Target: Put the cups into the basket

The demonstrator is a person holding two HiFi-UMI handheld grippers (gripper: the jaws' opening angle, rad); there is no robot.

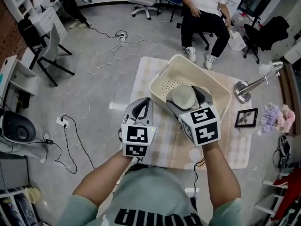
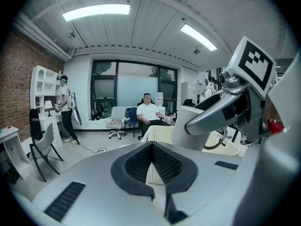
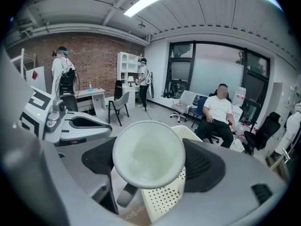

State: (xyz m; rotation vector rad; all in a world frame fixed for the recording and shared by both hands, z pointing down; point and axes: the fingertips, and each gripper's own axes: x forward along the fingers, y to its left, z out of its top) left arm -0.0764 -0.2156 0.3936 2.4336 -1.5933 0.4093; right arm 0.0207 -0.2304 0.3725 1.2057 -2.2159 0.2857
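A cream perforated basket (image 1: 207, 81) stands on the checked tablecloth (image 1: 148, 74). My right gripper (image 1: 186, 99) is shut on a white cup (image 1: 183, 96), holding it over the basket's near side. In the right gripper view the cup (image 3: 146, 153) faces the camera mouth-first between the dark pads (image 3: 206, 162), its handle pointing down, with the basket (image 3: 162, 197) below. My left gripper (image 1: 142, 108) hovers just left of the basket, shut with nothing in it. The basket's rim (image 2: 160, 134) shows beyond that gripper in the left gripper view. A small white round thing, perhaps another cup (image 1: 195, 155), sits near the front edge.
A desk lamp (image 1: 249, 87), a framed picture (image 1: 246, 117) and a bunch of flowers (image 1: 275, 117) stand on the table's right side. A seated person (image 1: 204, 8) is beyond the table. Cables (image 1: 113, 51) trail over the floor at the left.
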